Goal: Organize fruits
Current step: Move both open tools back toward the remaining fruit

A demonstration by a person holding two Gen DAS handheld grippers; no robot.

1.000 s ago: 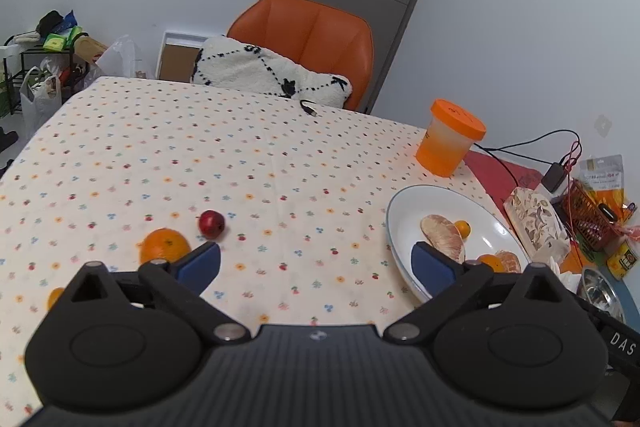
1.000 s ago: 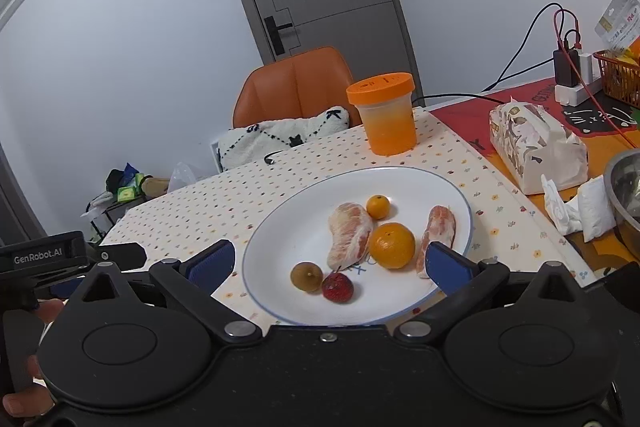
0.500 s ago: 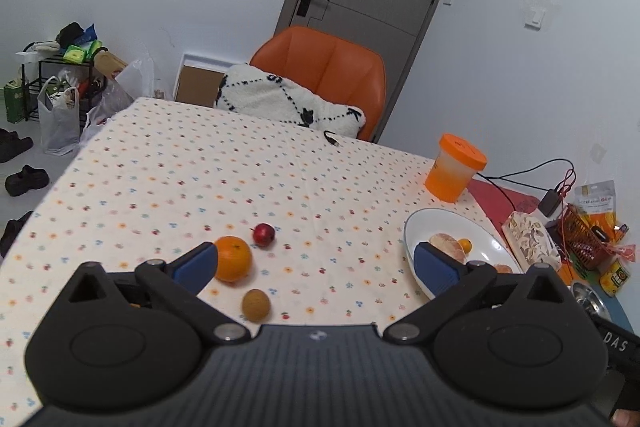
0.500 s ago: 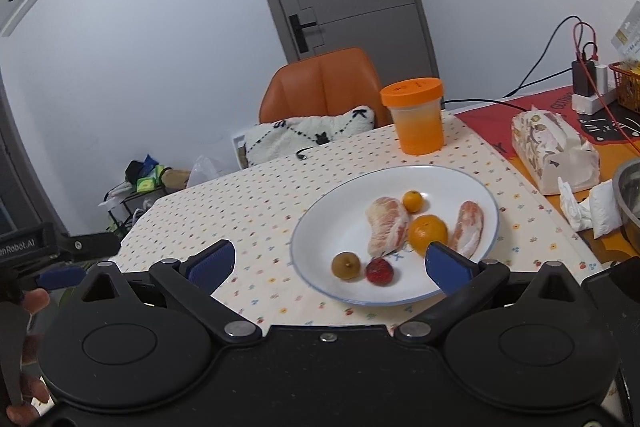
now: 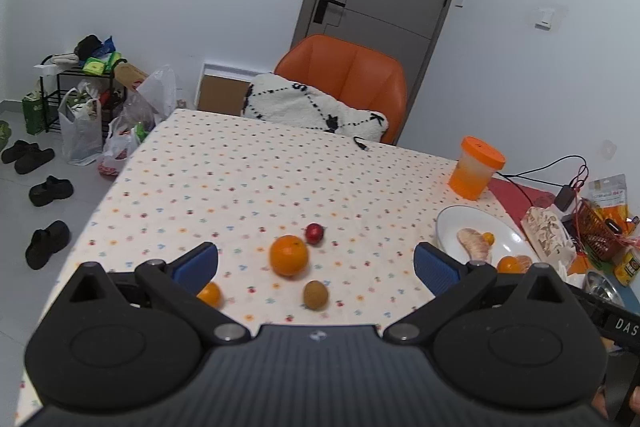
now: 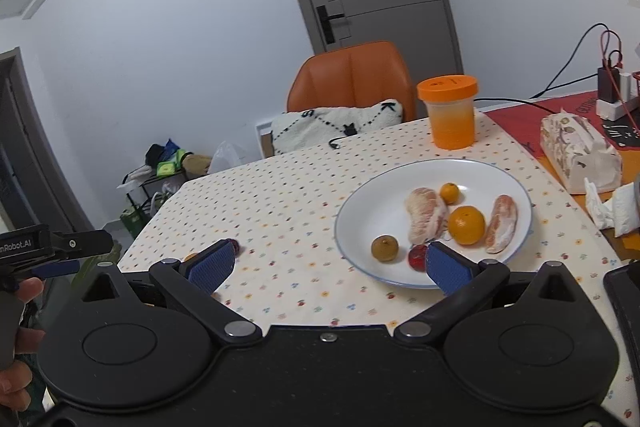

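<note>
A: So where do things stand on the dotted-cloth worktop [image 5: 248,179]?

B: Round white plate [image 6: 400,195] holds fruit; a big orange [image 5: 289,255], brown kiwi [image 5: 315,294], small red fruit [image 5: 314,233] lie loose.

A: And next?

B: Left tool [image 5: 316,263] and right tool [image 6: 326,265] both gape empty; I judge one must lower over the orange.

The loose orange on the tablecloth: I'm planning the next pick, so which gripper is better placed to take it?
Left, probably. The left gripper is open, and the orange lies between its fingers in its view. The right gripper is open too, but faces the plate.
</note>
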